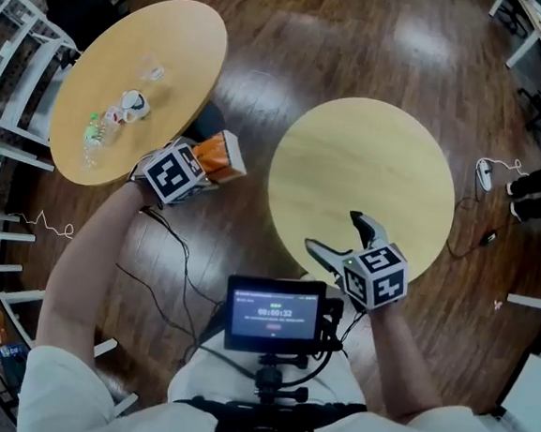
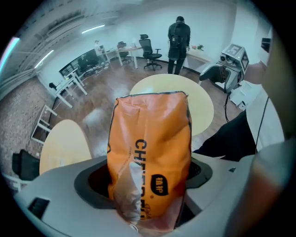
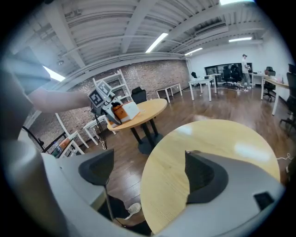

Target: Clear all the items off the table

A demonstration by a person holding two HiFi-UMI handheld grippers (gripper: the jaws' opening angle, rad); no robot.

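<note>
far round table (image 1: 177, 47): light wood top, one dark pedestal foot
on it: clear plastic bottle (image 1: 93, 135) lying flat, small white-and-red item (image 1: 132, 104) just beside it
near round table (image 1: 368, 172): same light wood
floor (image 1: 295, 43): dark glossy planks, black cables (image 1: 169, 249) trailing

Wide free room over the near round table (image 1: 364, 171), top bare to every edge. Far round table (image 1: 173, 42) open along its right edge; toward the left edge, blocked by bottle (image 1: 93, 135), small white item (image 1: 132, 105), clear glass (image 1: 151, 70). Orange bag (image 1: 221, 156) at its near edge.
</note>
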